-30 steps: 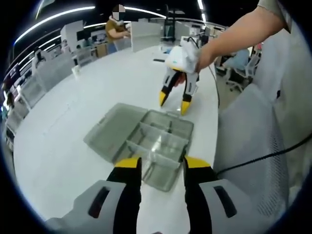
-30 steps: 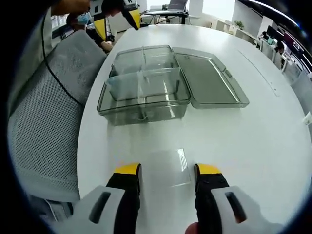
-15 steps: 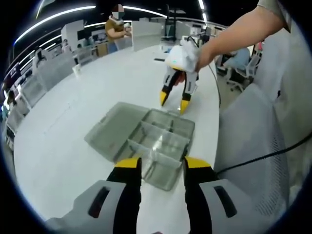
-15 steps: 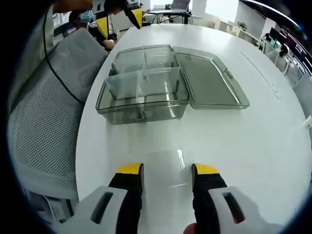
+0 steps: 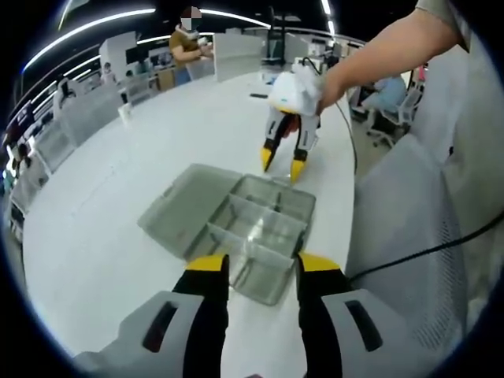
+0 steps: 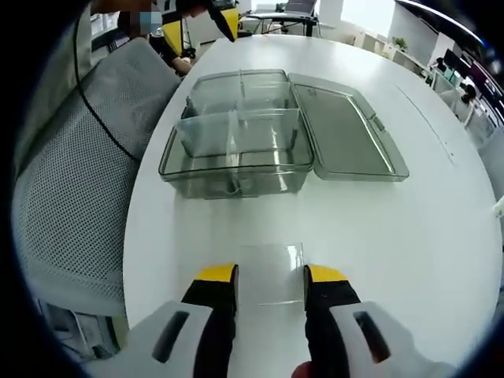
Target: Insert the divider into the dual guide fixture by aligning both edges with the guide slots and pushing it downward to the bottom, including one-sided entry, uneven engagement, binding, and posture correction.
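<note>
Divider [image 6: 272,272] flat on white table [image 6: 409,236]; office behind.

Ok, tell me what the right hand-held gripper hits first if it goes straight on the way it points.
Probably the clear divider sheet lying flat on the white table between the right hand-held gripper jaws. Beyond it stands the open compartment box. Depth is unclear.

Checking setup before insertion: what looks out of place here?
The clear divider lies flat on the white table, apart from the open box, between the right hand-held gripper jaws. Nothing looks spilled or damaged.
</note>
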The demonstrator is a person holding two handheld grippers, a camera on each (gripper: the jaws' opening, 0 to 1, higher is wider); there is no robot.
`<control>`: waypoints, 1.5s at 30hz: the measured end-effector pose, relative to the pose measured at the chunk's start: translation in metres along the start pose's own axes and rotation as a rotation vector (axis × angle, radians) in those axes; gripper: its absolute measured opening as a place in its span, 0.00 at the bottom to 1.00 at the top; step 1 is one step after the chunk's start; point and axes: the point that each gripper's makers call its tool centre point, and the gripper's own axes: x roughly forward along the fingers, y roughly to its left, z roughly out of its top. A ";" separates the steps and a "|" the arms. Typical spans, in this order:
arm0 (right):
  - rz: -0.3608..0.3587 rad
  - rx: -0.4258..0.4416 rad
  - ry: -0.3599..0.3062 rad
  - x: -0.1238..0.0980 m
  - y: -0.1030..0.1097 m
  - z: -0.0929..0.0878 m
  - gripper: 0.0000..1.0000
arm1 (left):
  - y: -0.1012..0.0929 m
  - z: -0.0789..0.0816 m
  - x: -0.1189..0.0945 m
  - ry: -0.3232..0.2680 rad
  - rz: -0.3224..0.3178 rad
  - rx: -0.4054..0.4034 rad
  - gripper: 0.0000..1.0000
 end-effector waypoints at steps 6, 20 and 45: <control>-0.005 0.002 0.006 -0.001 0.001 0.001 0.28 | 0.001 -0.002 -0.001 0.004 0.005 -0.005 0.32; -0.011 0.002 0.008 -0.001 0.001 0.002 0.28 | 0.003 -0.004 -0.004 0.006 0.019 -0.013 0.32; -0.031 0.002 -0.003 -0.007 0.006 0.005 0.28 | 0.000 0.001 -0.004 0.000 0.019 -0.008 0.31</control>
